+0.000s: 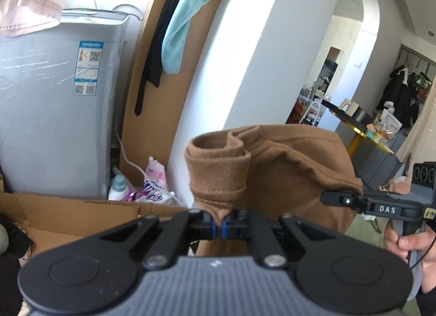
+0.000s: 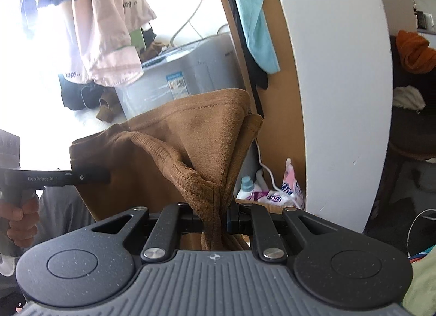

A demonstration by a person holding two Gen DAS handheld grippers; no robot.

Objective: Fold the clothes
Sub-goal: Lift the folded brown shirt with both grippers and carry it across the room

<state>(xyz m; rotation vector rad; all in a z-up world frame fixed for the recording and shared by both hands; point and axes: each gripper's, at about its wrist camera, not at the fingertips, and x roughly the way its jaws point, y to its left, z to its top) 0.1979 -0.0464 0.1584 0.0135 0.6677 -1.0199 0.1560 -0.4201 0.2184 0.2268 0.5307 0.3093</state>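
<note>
The left gripper (image 1: pixel 219 227) has its fingers pinched tight on a bunched corner of the brown garment (image 1: pixel 286 169), and the right gripper (image 2: pixel 216 224) has its fingers clamped on another gathered edge. The cloth hangs in the air between them, in front of the washing machine (image 1: pixel 54 103). No fold looks made yet, so most of the task seems left.
</note>
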